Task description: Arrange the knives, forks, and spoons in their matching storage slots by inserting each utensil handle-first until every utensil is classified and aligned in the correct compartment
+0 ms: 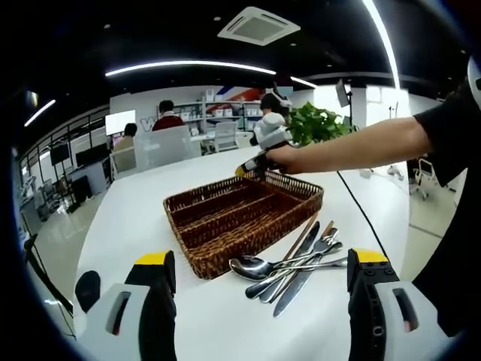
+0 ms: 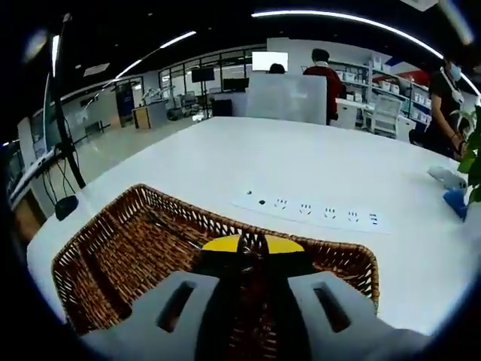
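Cutlery (image 1: 297, 265) is heaped in one loose pile on the white table (image 1: 143, 218), just beside the near right edge of the wicker basket (image 1: 240, 214). At least one spoon, a knife blade and several overlapping handles can be made out; a full count cannot be given. No utensil is seen in the basket's long compartments, so the sorting is judged not yet begun.

The left gripper (image 1: 255, 301) is held low before the pile with its jaws spread wide and nothing between them. The right gripper (image 2: 252, 244) is held by a hand (image 1: 289, 158) at the basket's far rim, and in the right gripper view its yellow-tipped jaws are seen brought close together above the weave. Whether anything is pinched between them cannot be told, though nothing is seen there.

Risk lies mostly in the tangle. If the left jaws are closed on crossed handles, two pieces may be lifted together, or a neighbour may be dragged and knocked towards the table edge. A spoon gripped by its bowl would be presented wrong-end-first. The light basket may also be pushed along the smooth table by a handle driven against a divider. A power strip (image 2: 312, 209) lies beyond the basket, well apart from it.
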Tool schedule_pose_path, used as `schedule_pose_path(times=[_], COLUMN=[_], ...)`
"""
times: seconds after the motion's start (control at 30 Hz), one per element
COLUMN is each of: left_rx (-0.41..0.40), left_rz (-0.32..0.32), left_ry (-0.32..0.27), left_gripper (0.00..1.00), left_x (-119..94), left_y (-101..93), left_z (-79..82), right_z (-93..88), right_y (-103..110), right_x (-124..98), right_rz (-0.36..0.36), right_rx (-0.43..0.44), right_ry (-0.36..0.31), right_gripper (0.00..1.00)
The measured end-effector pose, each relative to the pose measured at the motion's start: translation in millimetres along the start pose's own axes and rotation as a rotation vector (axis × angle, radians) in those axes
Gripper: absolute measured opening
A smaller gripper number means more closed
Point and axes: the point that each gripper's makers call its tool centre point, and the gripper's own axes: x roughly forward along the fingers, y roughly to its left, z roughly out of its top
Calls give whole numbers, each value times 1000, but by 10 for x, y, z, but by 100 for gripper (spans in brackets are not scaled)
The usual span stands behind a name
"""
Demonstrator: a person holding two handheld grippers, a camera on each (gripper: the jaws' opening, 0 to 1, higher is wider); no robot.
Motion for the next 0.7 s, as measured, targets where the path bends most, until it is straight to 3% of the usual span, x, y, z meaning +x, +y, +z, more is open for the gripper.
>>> schedule_pose_path(times=[0.5, 0.57, 0.7], left_rx=[4, 1, -14], left_rz=[-6, -4, 4], left_ry=[-31, -37, -40], left_gripper=[98, 98, 99], left_x=[119, 152, 166], left_y=[-11, 10, 40], left_z=[150, 186, 183], right_z=[17, -22, -128], right_y=[136, 225, 340], right_x=[-562, -763, -1032], right_rz=[75, 127, 148], right_rx=[-13, 10, 11], right_ry=[-70, -95, -106], right_gripper=[40, 45, 53])
